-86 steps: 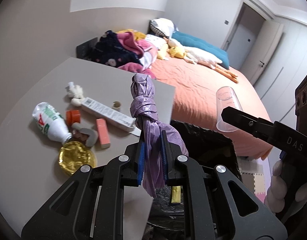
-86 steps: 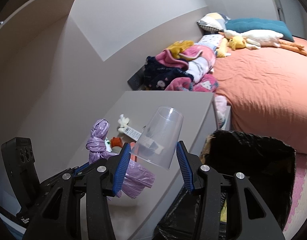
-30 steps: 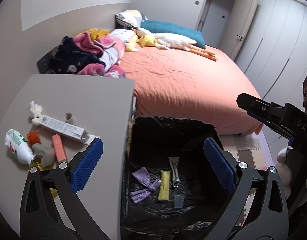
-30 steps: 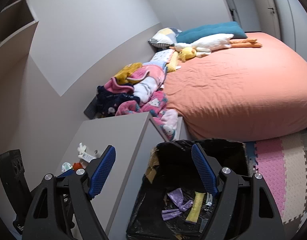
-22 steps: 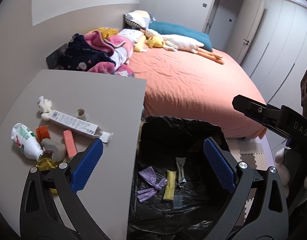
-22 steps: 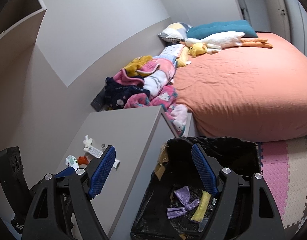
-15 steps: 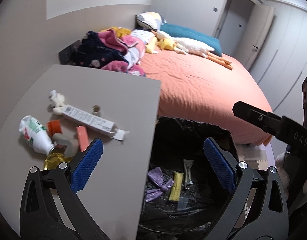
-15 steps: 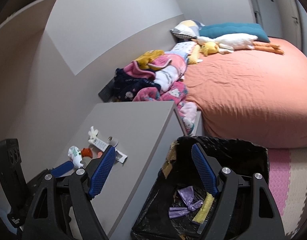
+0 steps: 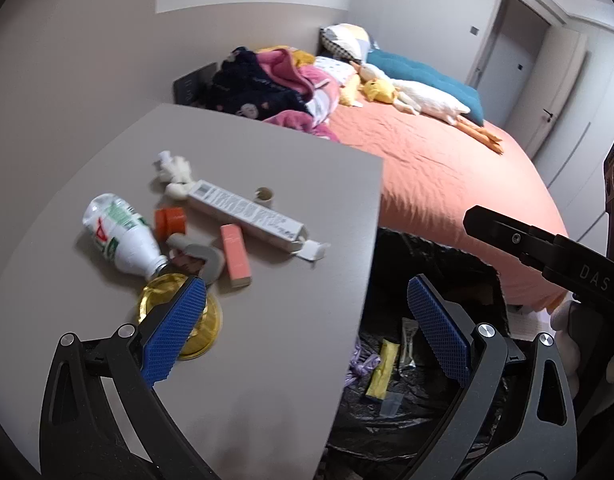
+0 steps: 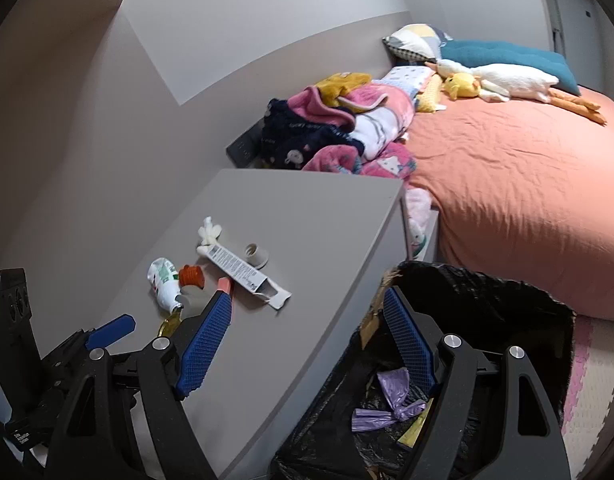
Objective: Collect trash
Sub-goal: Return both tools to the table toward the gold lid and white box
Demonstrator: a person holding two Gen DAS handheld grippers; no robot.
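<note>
Trash lies on the grey table (image 9: 299,360): a white plastic bottle (image 9: 119,236), an orange cap (image 9: 170,220), a long white carton (image 9: 247,213), a pink box (image 9: 235,255), a gold lid (image 9: 163,292), a white wad (image 9: 174,168) and a small roll (image 9: 264,195). The black-lined bin (image 10: 487,304) stands at the table's right edge with a purple bag (image 10: 391,402), a yellow wrapper (image 9: 383,368) and a clear cup (image 9: 391,405) in it. My left gripper (image 9: 305,330) is open and empty above the table edge. My right gripper (image 10: 305,344) is open and empty, between table and bin.
A bed with an orange cover (image 10: 519,184) lies behind the bin, with a heap of clothes (image 10: 339,128), pillows and a plush duck (image 10: 499,80). A pink foam floor mat (image 10: 587,368) is right of the bin. Grey walls stand behind the table.
Both grippers were shut, left on the purple bag and right on the clear cup; both now hang open with those items in the bin. Both views have since swung left toward the table.
</note>
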